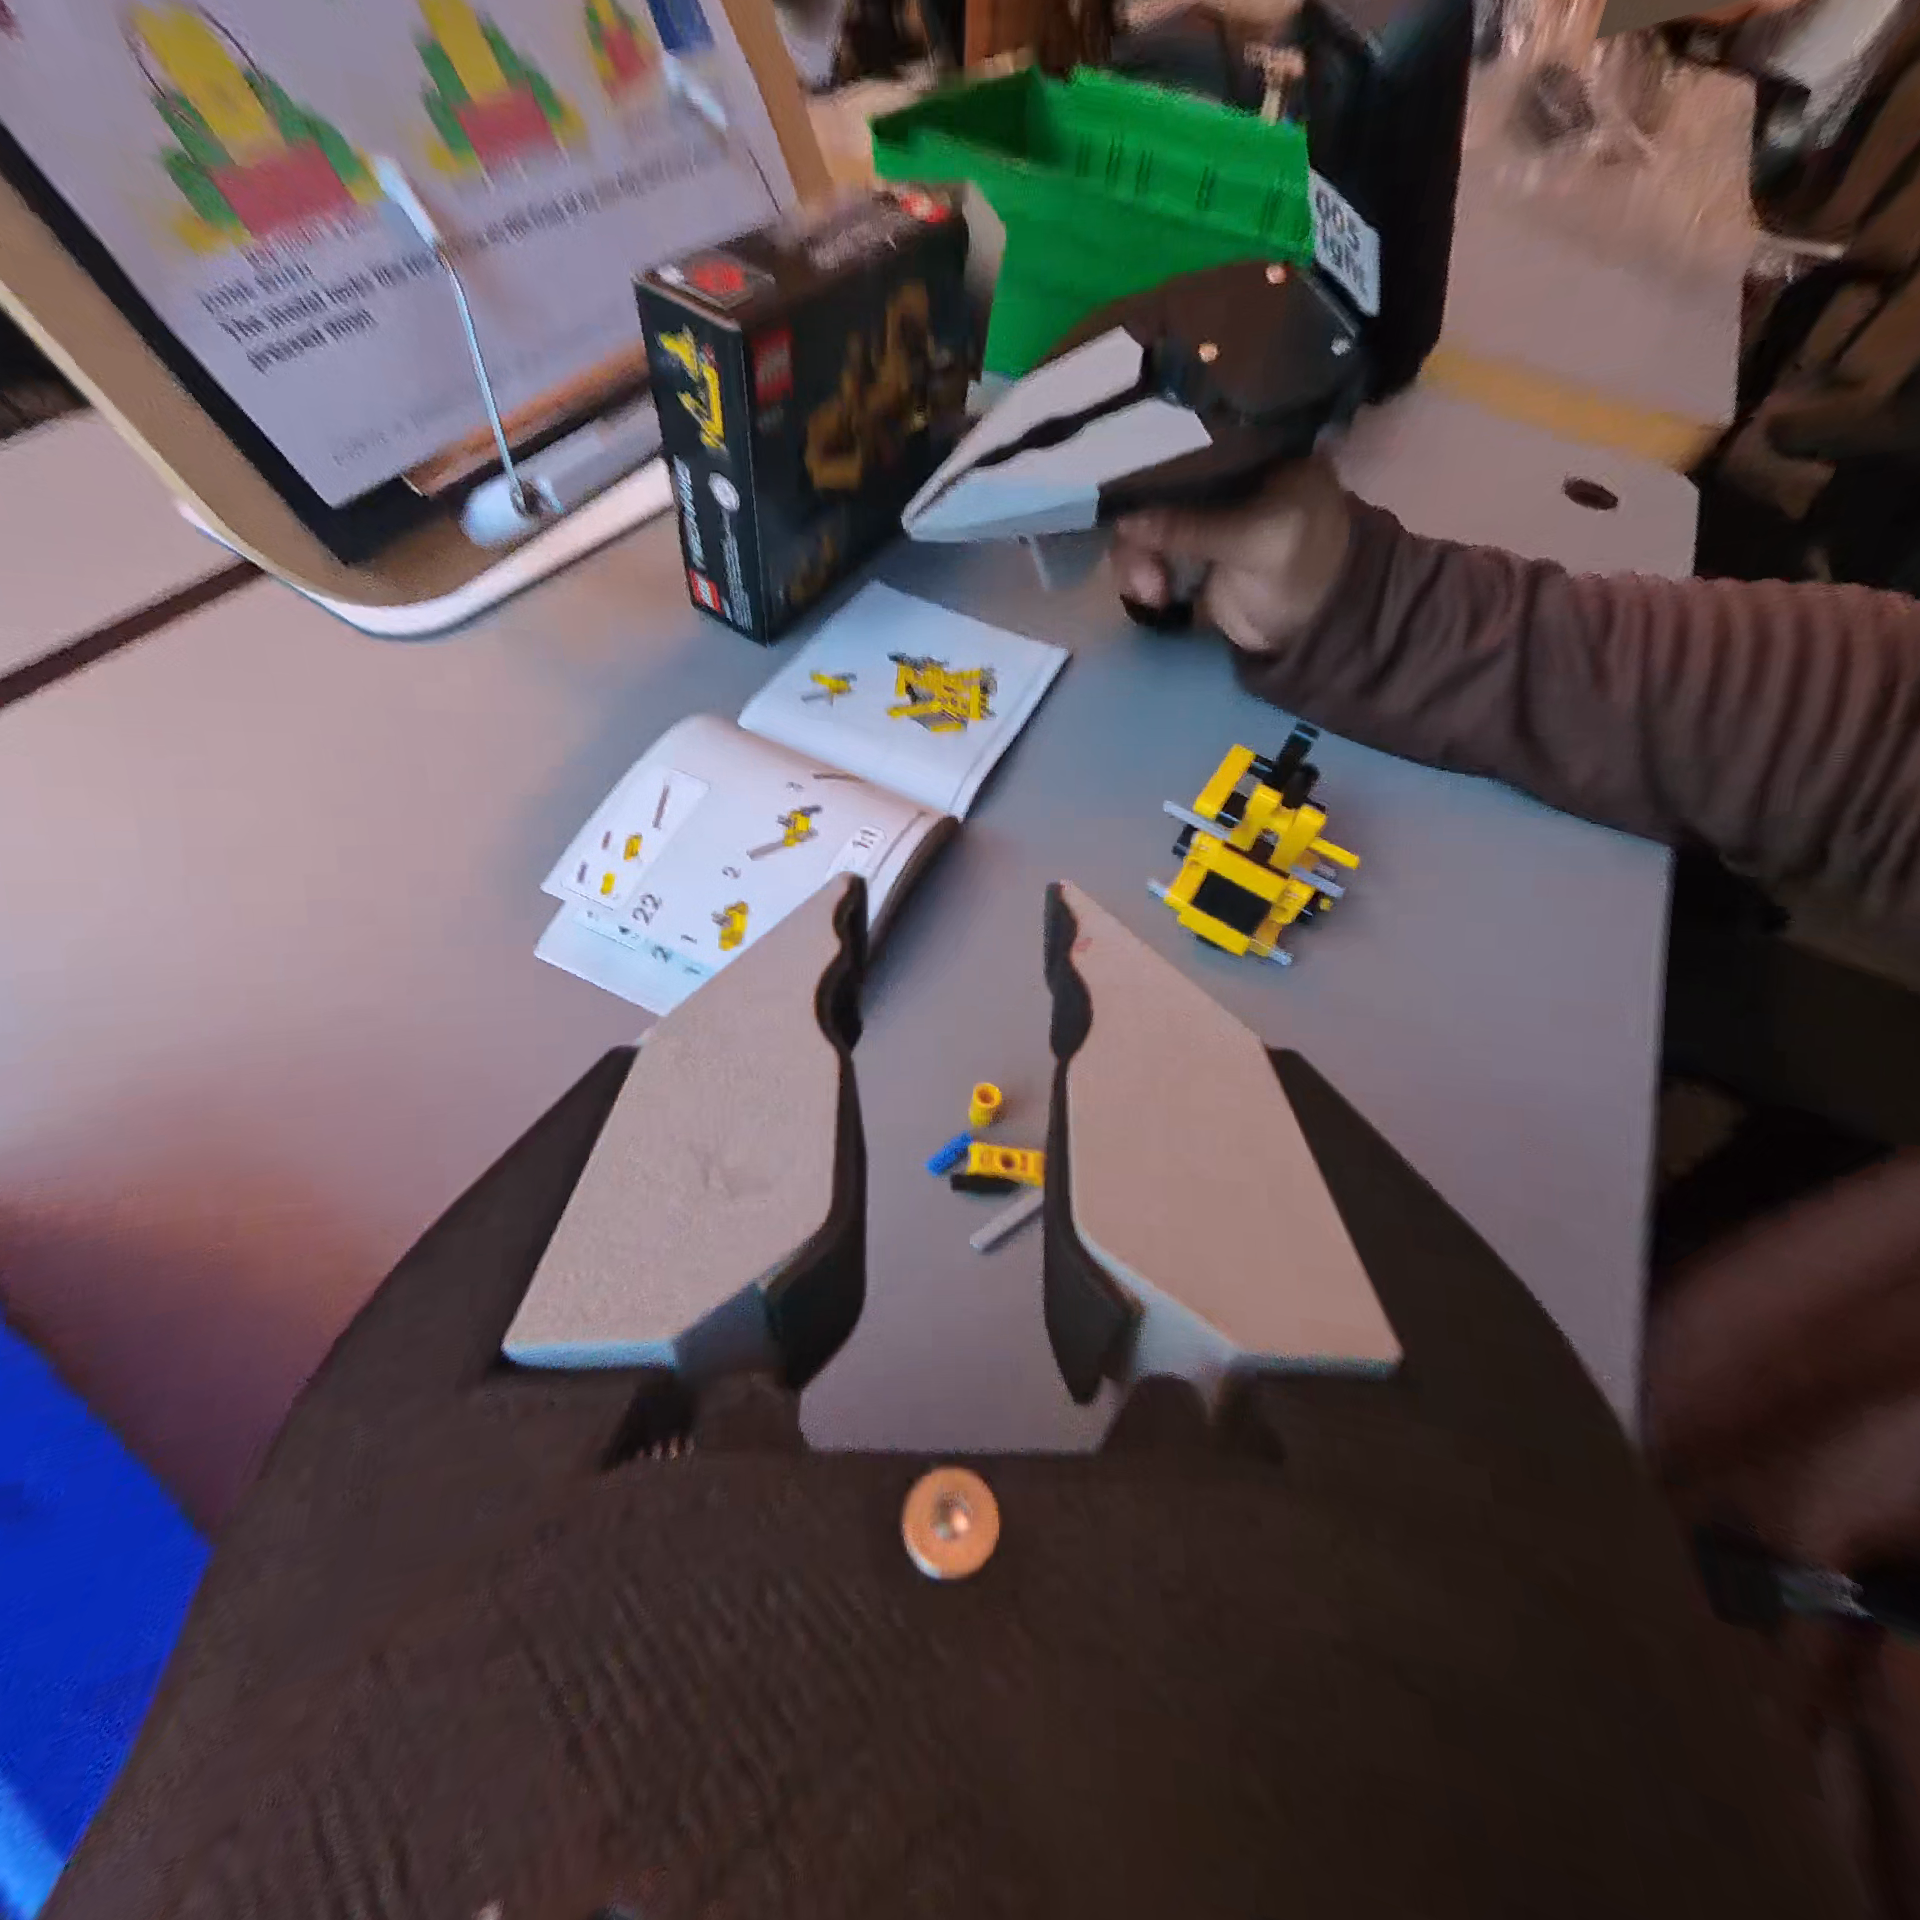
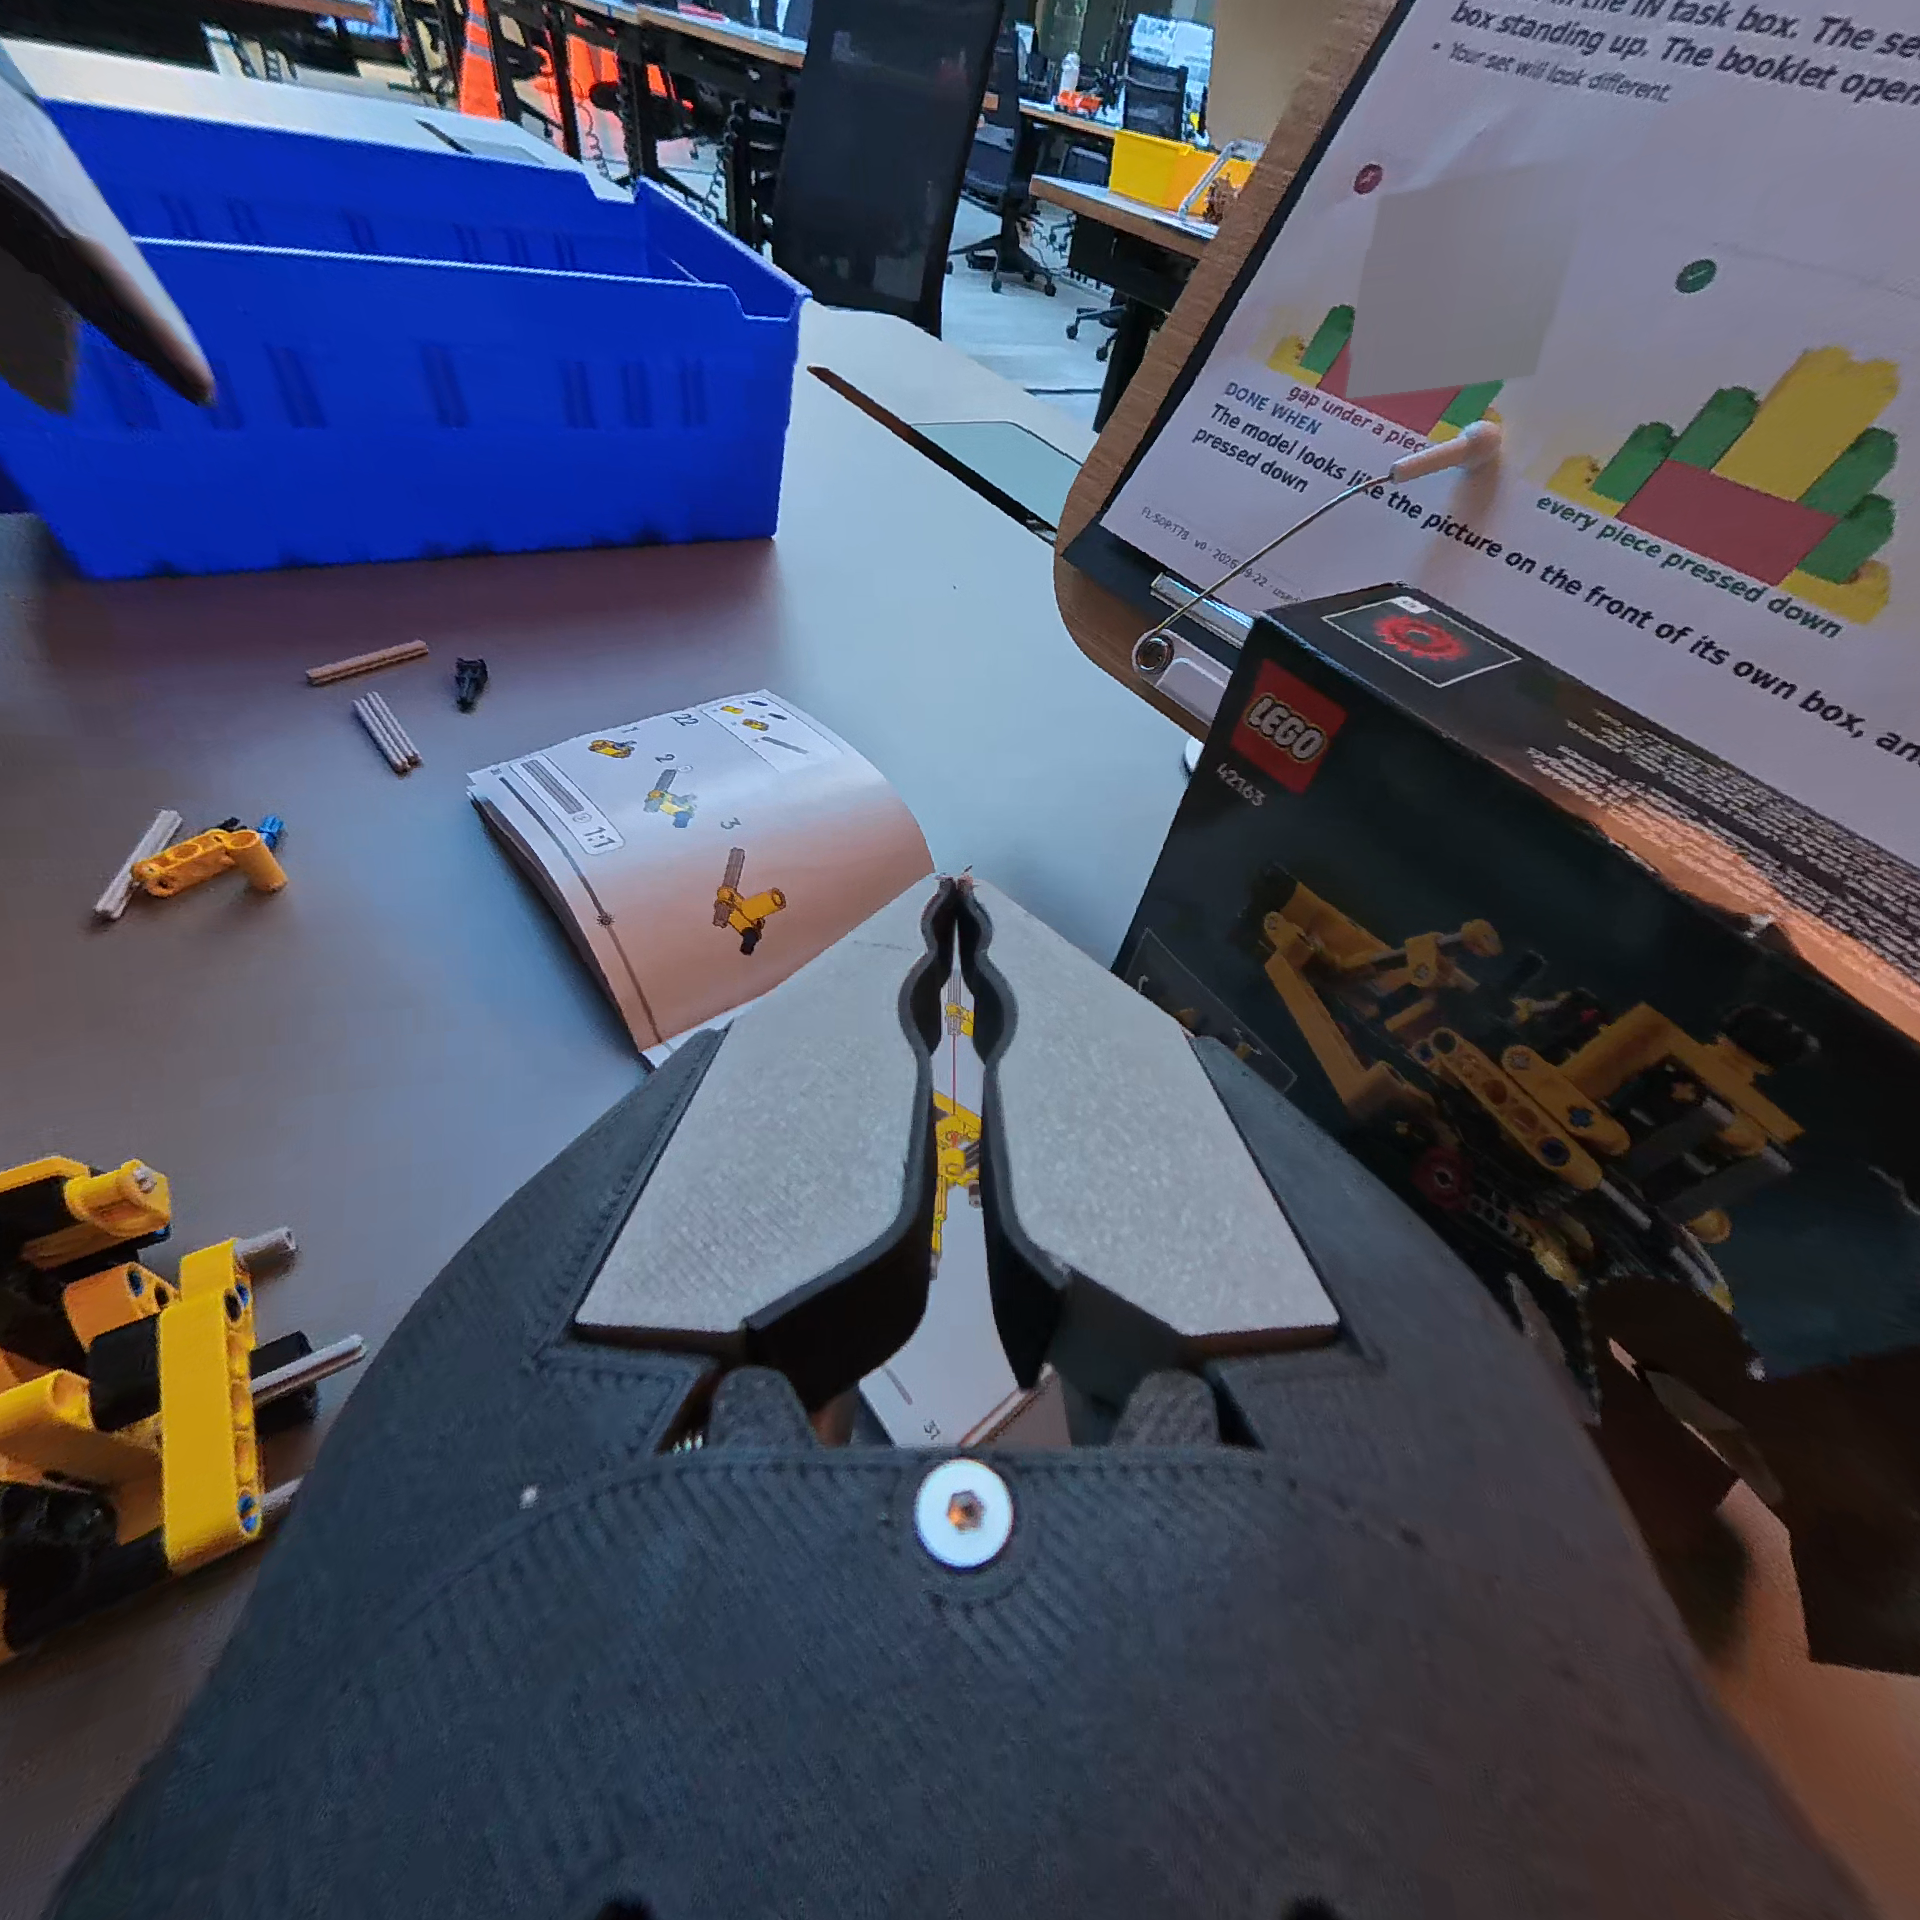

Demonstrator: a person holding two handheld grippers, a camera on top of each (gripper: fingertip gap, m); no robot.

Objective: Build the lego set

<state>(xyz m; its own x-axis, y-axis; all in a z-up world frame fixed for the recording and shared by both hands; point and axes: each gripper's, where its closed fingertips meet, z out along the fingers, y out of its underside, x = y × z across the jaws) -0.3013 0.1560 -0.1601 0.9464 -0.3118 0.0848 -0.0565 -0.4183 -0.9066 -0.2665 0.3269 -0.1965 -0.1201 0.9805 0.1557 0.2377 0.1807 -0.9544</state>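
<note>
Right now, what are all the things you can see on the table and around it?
Half-built model: one, yellow and black, on the grey table near its right edge.
Loose pieces: a small cluster, yellow, blue, black and grey, between the left gripper's fingers in its view.
More loose pieces: two brownish rods, paired grey rods, one black pin, beside the booklet.
Booklet: one, white, open mid-table.
Set box: one, black, standing behind the booklet.
Instruction board: one, white sheet on wood, behind the box.
Blue bin: one, at the table's back.
Green bin: one, behind the box.
Left gripper: open.
Right gripper: shut, empty.
Hand: one, brown sleeve, holding the right gripper.
</note>
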